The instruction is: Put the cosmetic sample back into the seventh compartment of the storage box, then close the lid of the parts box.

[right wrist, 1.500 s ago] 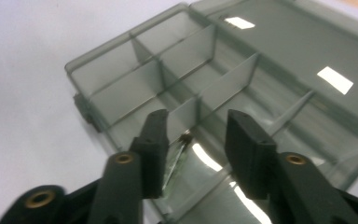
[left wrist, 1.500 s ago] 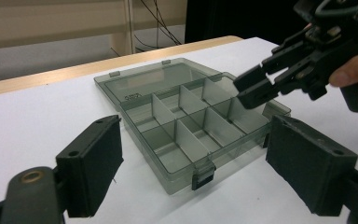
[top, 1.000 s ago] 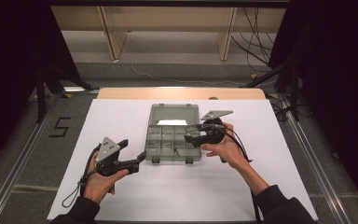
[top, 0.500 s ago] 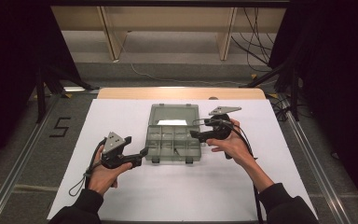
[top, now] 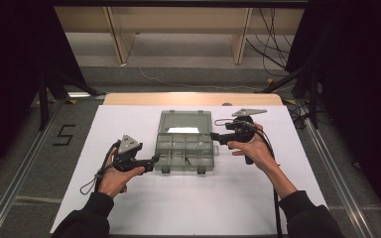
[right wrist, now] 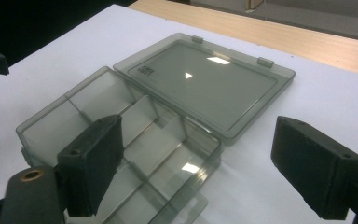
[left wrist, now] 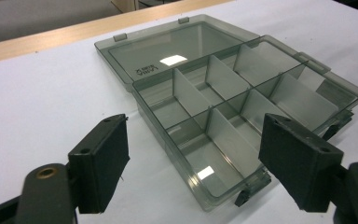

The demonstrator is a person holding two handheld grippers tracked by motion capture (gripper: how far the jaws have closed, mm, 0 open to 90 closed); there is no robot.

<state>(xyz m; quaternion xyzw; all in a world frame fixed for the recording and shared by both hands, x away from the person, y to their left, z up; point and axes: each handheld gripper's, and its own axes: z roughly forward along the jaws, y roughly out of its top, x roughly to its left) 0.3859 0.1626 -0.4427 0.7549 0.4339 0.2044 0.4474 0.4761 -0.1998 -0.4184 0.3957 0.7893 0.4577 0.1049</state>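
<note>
A clear grey plastic compartment box (top: 184,170) lies open in the middle of the white table, its lid (top: 184,121) flat behind it. Its dividers (left wrist: 189,95) split it into several empty compartments. My left gripper (top: 154,159) is open just left of the box's near left corner, jaws (left wrist: 193,163) pointing across it. My right gripper (top: 213,136) stands open at the box's right side. Its jaws (right wrist: 198,168) have just been opening, with nothing gripped between them. The lid (right wrist: 205,84) lies beyond them.
A wooden strip (top: 193,98) runs along the table's far edge. A floor mark "5" (top: 63,135) lies to the left. Cables (top: 273,29) and black stands (top: 302,74) are at the back right. White table surface (top: 193,203) stretches in front of the box.
My left hand has moved right and a little farther away, closer to the box's left corner. My right hand has drawn back to the right, off the box's right edge.
</note>
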